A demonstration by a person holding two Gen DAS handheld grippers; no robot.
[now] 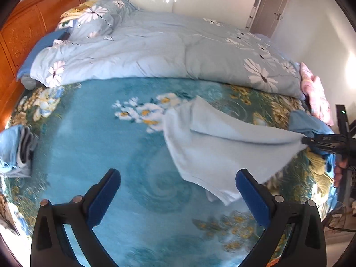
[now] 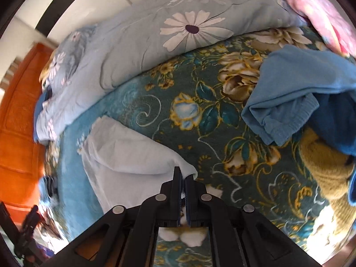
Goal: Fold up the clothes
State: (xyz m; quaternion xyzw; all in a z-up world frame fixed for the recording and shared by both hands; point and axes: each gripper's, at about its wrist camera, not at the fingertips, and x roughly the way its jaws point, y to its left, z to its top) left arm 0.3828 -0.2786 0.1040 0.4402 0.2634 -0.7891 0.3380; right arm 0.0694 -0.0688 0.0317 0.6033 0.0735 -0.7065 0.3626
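Note:
A pale blue garment [image 1: 218, 142] lies partly folded on the teal floral blanket [image 1: 106, 146]. My right gripper [image 2: 183, 175] is shut on one corner of the pale garment [image 2: 124, 153] and pulls it taut; it also shows in the left wrist view [image 1: 311, 141] at the right edge. My left gripper [image 1: 178, 178] is open and empty, hovering above the blanket just left of the garment's near edge. A darker blue garment [image 2: 296, 93] lies crumpled at the right.
A light blue daisy duvet [image 1: 169, 49] is bunched along the far side of the bed. A stack of folded clothes [image 1: 15, 149] sits at the left edge. A pink cloth [image 1: 316, 91] lies far right. The orange wooden headboard [image 1: 24, 26] stands at the left.

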